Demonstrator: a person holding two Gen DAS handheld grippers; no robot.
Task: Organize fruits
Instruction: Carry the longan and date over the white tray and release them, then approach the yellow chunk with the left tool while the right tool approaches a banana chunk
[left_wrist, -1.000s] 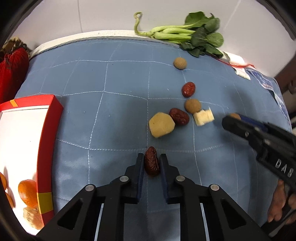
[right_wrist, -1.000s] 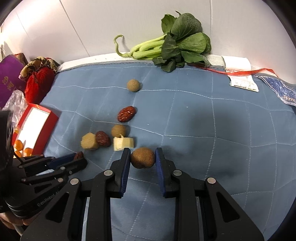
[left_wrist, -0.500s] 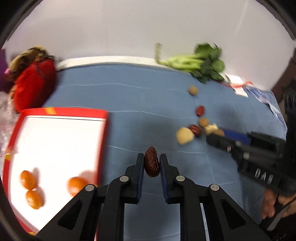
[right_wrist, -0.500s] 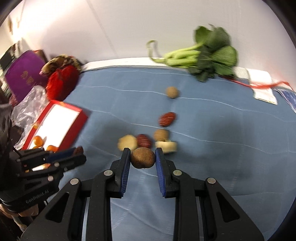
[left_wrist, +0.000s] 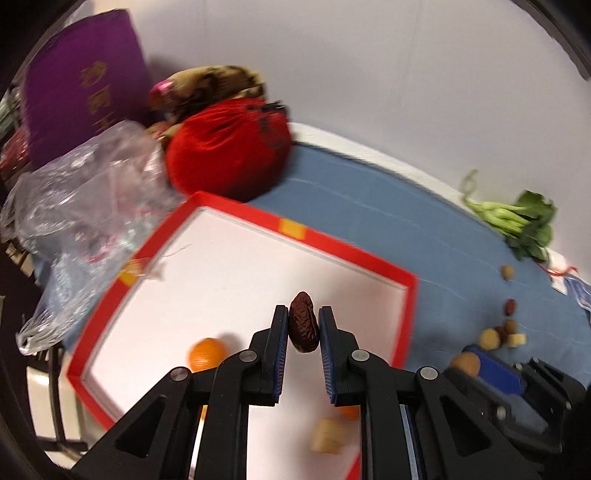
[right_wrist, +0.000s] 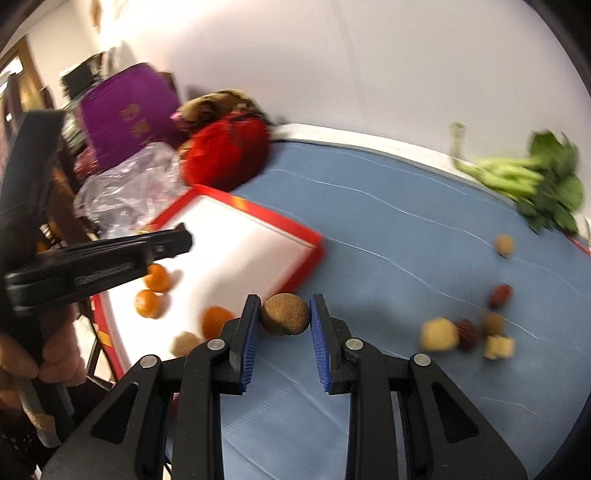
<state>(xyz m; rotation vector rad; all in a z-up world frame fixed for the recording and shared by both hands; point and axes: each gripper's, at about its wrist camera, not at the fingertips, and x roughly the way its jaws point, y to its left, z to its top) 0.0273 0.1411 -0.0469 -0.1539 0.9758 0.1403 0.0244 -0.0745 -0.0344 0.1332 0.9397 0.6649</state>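
Observation:
My left gripper (left_wrist: 303, 328) is shut on a dark red date (left_wrist: 303, 327) and holds it above the white inside of the red-rimmed tray (left_wrist: 343, 249). An orange (left_wrist: 207, 353) and a pale chunk (left_wrist: 327, 435) lie in the tray. My right gripper (right_wrist: 285, 317) is shut on a round brown fruit (right_wrist: 285, 314) above the blue cloth, just right of the tray (right_wrist: 280, 221). The left gripper (right_wrist: 184, 240) also shows in the right wrist view, over the tray. Several fruits (right_wrist: 465, 328) lie clustered on the cloth at the right.
A red bag (left_wrist: 229, 151), a clear plastic bag (left_wrist: 85, 192) and a purple box (left_wrist: 81, 88) crowd the tray's far left side. Green vegetables (left_wrist: 517, 221) lie by the wall at the far right. The blue quilted cloth (right_wrist: 388, 229) covers the table.
Both grippers have swung left with their fruit. The left one now hangs over the tray; the right one has reached the tray's right edge.

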